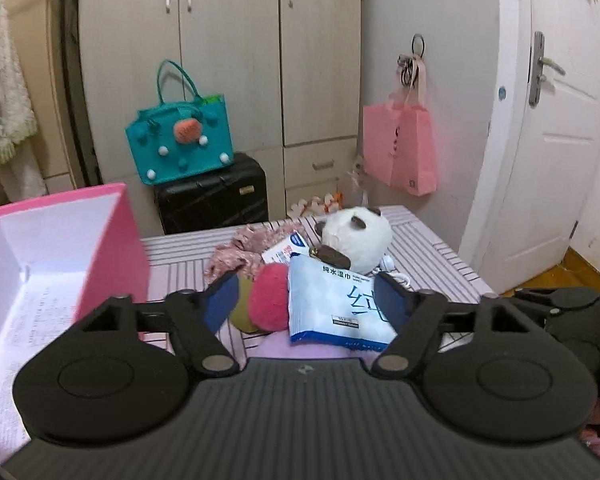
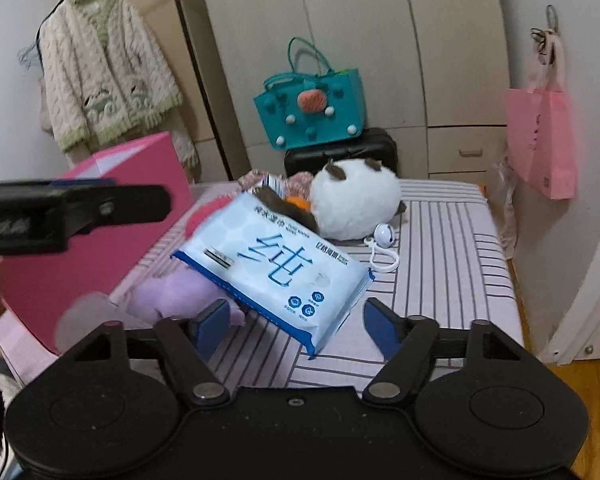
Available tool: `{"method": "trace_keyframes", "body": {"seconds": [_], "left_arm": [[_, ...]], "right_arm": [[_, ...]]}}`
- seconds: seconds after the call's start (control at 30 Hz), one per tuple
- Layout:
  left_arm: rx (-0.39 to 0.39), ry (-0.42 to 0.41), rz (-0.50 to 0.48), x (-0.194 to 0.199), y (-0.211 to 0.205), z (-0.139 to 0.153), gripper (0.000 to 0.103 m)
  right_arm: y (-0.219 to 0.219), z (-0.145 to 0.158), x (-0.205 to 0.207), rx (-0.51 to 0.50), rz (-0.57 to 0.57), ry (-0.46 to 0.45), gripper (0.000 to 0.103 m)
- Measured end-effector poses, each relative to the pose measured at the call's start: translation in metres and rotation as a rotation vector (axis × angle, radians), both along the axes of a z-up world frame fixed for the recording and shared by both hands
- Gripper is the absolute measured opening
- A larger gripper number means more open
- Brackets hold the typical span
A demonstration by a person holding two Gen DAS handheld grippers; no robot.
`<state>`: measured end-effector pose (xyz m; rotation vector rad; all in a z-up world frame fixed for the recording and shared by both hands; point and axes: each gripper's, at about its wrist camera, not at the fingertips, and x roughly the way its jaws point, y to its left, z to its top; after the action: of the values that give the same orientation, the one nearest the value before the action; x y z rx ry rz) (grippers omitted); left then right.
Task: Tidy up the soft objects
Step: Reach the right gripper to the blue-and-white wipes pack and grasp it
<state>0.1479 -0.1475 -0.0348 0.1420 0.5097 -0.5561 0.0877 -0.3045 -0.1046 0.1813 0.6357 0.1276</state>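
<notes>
I see both tools over the striped pink-and-white counter (image 2: 452,240), each with its blue pads apart and nothing pressed between them. The left tool (image 1: 312,300) frames the pile: its right pad overlaps the edge of the blue-and-white plastic wet-wipe pack (image 1: 336,304), but I cannot tell from this view whether it touches. The right tool (image 2: 296,320) sits just short of the same pack's lower corner, pads either side and clear of it. The pack lies tilted on top of the heap, leaning against the round white plush panda with brown ears (image 2: 356,204). Under it, a lilac plush toy (image 2: 172,292) is mostly covered; only one rounded end shows. A red fuzzy plush piece (image 1: 268,300) with an olive part beside it is half hidden behind the pack; I cannot identify it. A crumpled pink floral cloth (image 1: 236,252) and a second small blue-and-white packet (image 1: 288,248) sit behind, partly hidden. A small white round trinket on a white cord (image 2: 384,236) lies beside the panda. The open pink cardboard box with white interior (image 1: 60,248) stands left, cut by the frame edge.
</notes>
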Motion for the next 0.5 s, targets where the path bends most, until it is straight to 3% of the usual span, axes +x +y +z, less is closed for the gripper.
{"method": "trace_keyframes", "body": {"seconds": [0.3, 0.4, 0.5], "left_arm": [[0.056, 0.069, 0.027, 0.031, -0.016, -0.029, 0.066], [0.062, 0.112, 0.000, 0.034, -0.020, -0.034, 0.052], [0.071, 0.117, -0.004, 0.030, -0.021, -0.034, 0.035]], "right_arm": [[-0.016, -0.019, 0.021, 0.061, 0.016, 0.047, 0.077], [-0.018, -0.021, 0.025, 0.067, 0.031, 0.049, 0.076], [-0.016, -0.022, 0.026, 0.071, 0.059, 0.040, 0.060]]}}
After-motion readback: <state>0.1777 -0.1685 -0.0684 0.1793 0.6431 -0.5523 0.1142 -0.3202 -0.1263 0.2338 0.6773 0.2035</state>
